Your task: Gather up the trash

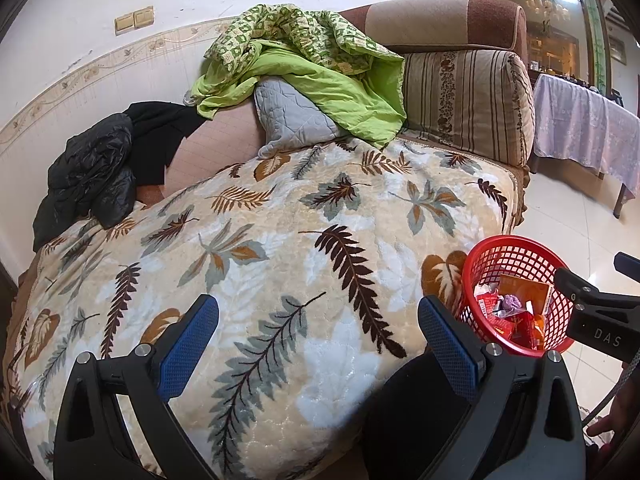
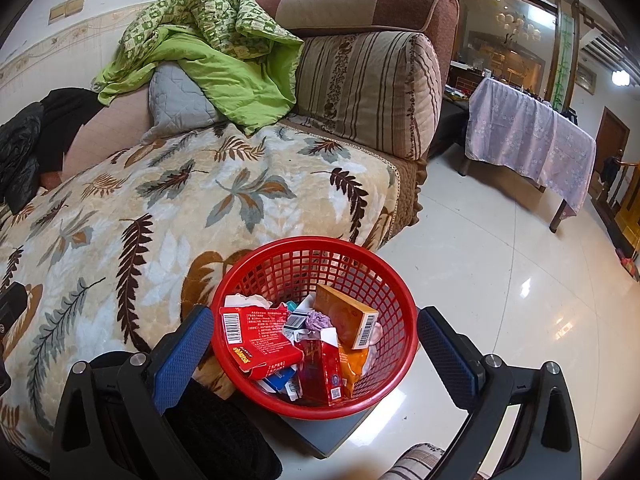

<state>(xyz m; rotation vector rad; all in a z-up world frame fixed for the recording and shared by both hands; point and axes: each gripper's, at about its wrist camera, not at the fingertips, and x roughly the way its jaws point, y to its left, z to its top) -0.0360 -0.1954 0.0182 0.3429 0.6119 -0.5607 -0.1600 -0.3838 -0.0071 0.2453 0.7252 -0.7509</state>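
Lighting: bright, even, diffuse; shadows were soft and faint. Glare: white patches lay on the glossy tiled floor (image 2: 500,280), strongest at the right of the right wrist view. A ceiling light (image 2: 621,78) burned out to pure white; chandelier lamps (image 2: 518,24) glowed behind glass. Distortion: strong fisheye bowing of the wall (image 1: 60,60) and dark vignetted corners in both views. Focus: centre sharp; edges slightly soft; far room hazy.

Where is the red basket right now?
The red basket sits low and central in the right wrist view, on a grey stand beside the leaf-print blanket, between that open gripper's fingers; it holds trash.
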